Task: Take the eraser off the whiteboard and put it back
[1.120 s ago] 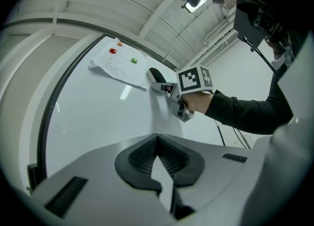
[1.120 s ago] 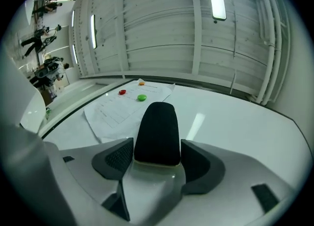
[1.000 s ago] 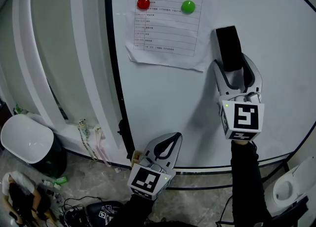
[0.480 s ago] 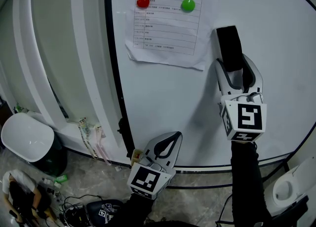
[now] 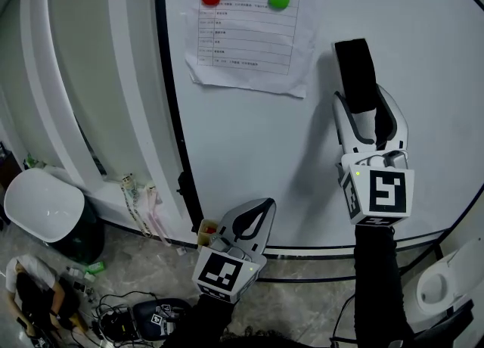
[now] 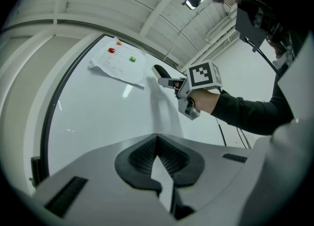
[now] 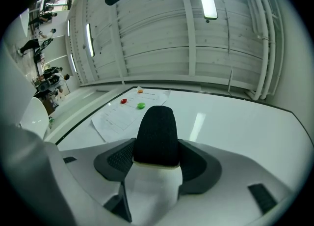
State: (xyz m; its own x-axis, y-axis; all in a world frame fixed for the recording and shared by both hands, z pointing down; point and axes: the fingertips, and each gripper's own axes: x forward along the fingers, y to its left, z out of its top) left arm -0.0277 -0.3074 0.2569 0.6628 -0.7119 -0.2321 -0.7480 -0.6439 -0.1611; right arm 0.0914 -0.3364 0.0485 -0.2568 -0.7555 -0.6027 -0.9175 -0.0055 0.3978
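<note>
While the left tongs (image 5: 261, 207) sit closed and empty at lower centre, the right tongs (image 5: 364, 101), jaws just closing, clamp the eraser (image 5: 355, 70) at centre right on the whiteboard (image 5: 249, 135). Judged light, with soft felt and a stiff back; best held by its long sides.

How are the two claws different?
The right claw has just been closing and grips the black eraser; the left claw holds nothing. The right claw's jaws stand wide around the eraser; the left claw's jaws are shut together. The right claw reaches higher up the whiteboard; the left claw sits low by its bottom edge. Both are white and carry a marker cube.
</note>
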